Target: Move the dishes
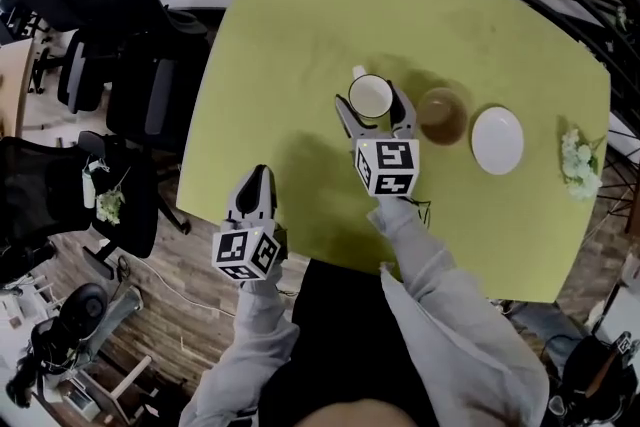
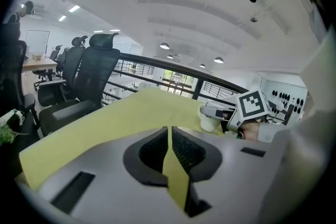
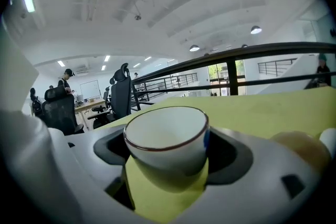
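Straddling white cup, right tool wide open

One cup, one bowl, one plate (three dishes), one table

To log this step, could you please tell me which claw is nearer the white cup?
Right. The right claw has the white cup standing between its jaws; the left claw is well short of it, off to its left.
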A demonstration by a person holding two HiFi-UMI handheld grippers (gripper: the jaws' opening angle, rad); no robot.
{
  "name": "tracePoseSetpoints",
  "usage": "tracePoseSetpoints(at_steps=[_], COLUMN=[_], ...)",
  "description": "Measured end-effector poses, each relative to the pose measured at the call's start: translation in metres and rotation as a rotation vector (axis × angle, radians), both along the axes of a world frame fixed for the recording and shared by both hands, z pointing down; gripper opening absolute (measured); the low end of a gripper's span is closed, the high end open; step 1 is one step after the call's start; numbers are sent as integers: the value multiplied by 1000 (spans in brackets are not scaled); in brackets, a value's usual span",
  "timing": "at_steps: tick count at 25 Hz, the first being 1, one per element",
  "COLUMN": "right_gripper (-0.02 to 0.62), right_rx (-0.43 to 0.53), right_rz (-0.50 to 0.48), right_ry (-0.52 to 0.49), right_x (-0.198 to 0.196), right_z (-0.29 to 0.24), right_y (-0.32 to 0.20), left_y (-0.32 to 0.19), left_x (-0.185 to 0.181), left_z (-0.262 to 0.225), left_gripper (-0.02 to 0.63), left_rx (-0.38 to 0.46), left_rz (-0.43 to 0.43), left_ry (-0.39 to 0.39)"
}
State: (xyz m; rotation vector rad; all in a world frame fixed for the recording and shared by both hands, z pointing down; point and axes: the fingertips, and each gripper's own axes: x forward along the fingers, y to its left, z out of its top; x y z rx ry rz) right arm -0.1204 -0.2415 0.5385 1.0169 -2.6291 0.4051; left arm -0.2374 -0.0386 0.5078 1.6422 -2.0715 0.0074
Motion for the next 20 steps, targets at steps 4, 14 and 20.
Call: tracePoseSetpoints(at_steps=[4,14,20], right_gripper=[428,428,433], right_rx=[48,30,-20], right_rz=[41,139,182], right_ry=[26,25,58], right_x=[-6,-3,-1], right_z=[12,21,25], right_y=[-10,-11,-10], left_y=[1,4,-1], left_x=[-3,2,7], left_z=[6,19,10], left_gripper=[35,36,35], left_rx=[-12,-30,1], left_rz=[4,39,64], left_ry=[6,39,36])
